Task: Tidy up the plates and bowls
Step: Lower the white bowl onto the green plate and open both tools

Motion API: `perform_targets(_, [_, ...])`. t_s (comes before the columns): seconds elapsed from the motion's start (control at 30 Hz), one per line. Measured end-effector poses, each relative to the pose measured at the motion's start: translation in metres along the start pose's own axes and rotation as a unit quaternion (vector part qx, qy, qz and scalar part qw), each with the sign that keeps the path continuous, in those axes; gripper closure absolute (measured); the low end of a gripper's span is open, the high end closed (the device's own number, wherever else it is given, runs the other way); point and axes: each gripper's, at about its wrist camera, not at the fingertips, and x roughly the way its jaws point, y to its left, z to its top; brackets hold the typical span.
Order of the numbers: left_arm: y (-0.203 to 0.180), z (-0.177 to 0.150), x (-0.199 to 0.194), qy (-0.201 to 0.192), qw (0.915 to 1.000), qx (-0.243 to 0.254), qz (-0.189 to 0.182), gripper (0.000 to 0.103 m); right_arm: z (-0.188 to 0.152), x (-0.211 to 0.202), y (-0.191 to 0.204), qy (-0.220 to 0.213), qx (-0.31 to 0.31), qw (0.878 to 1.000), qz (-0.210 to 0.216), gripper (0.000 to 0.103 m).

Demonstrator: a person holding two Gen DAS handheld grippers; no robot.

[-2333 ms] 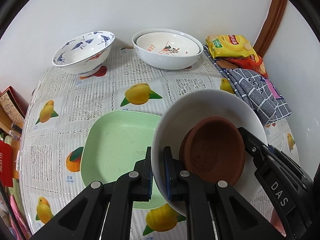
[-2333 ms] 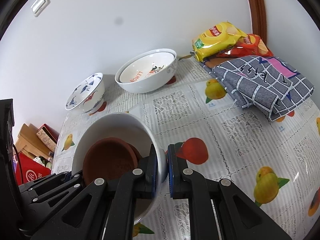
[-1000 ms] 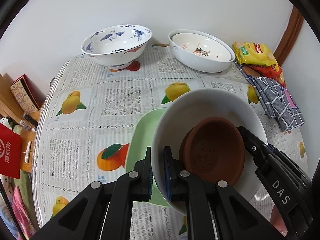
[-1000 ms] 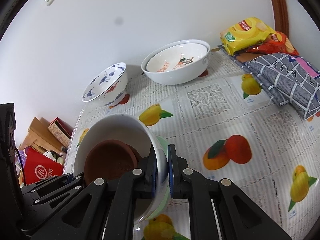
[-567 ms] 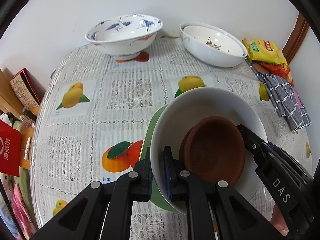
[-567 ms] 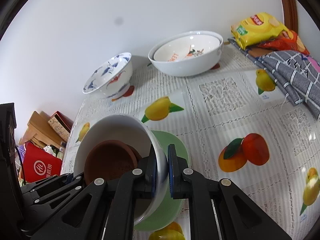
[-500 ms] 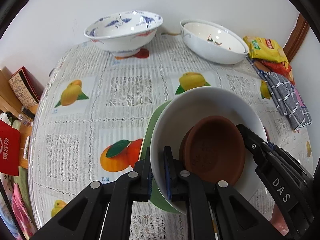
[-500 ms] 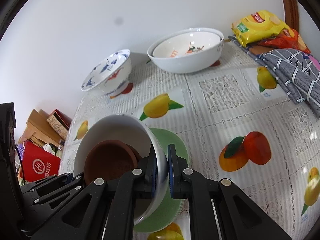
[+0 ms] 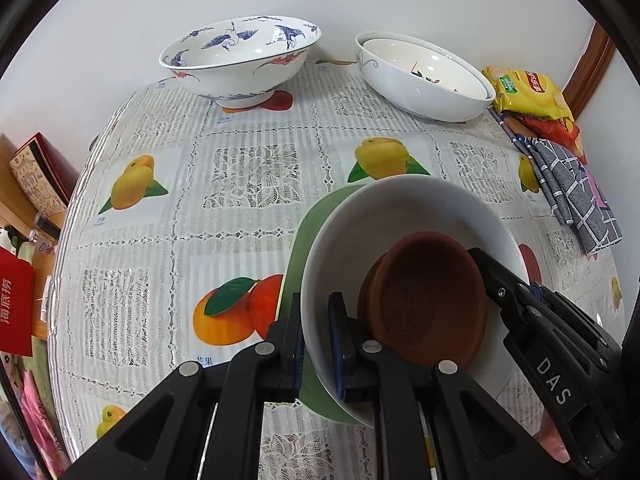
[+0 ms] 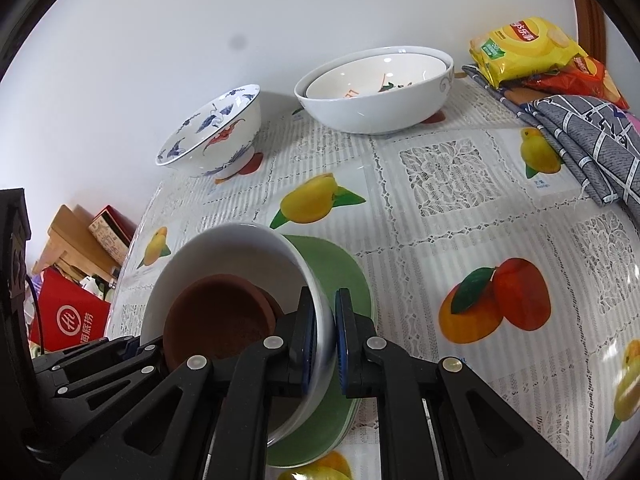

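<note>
A white bowl [image 9: 420, 208] with a brown clay dish [image 9: 424, 300] inside it sits low over a pale green plate [image 9: 316, 220] on the fruit-print tablecloth; whether it touches the plate is hidden. My left gripper [image 9: 318, 344] has the bowl's near-left rim between its pads, and its jaws are starting to open. On the opposite side my right gripper [image 10: 323, 344] is shut on the rim of the white bowl [image 10: 224, 252]. From the right wrist view the brown dish [image 10: 220, 316] and the green plate [image 10: 340, 268] both show.
A blue-and-white footed bowl [image 9: 240, 60] and two nested white bowls [image 9: 424, 76] stand at the back by the wall. Snack bags [image 9: 528, 92] and a grey checked cloth [image 9: 576, 192] lie at the right. Off the table's left edge lie boxes and a red bag [image 9: 16, 308].
Both grippers have carried the white bowl with the brown dish leftward over the green plate and lowered it. The plate is now mostly covered beneath it.
</note>
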Motion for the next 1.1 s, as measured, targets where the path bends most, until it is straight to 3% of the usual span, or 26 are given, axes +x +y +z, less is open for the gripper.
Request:
perform_targets(0.63, [0.0,-0.011,-0.015,0.014,0.9999,-0.001,0.004,0.08,-0.004,-0.009,0.002,0.007,-0.019,1.0,-0.009,0.086])
perform_targets(0.83, [0.001,-0.013,-0.028,0.002,0.9999,-0.004,0.016,0.067,-0.006,-0.02,-0.001,0.001,-0.021,1.0,-0.008,0.082])
perform_targets(1.1, [-0.005,-0.024,-0.056,-0.022,0.9996,0.004,0.018,0.062,-0.013,-0.04,0.002,0.003,-0.045,0.999,-0.017,0.075])
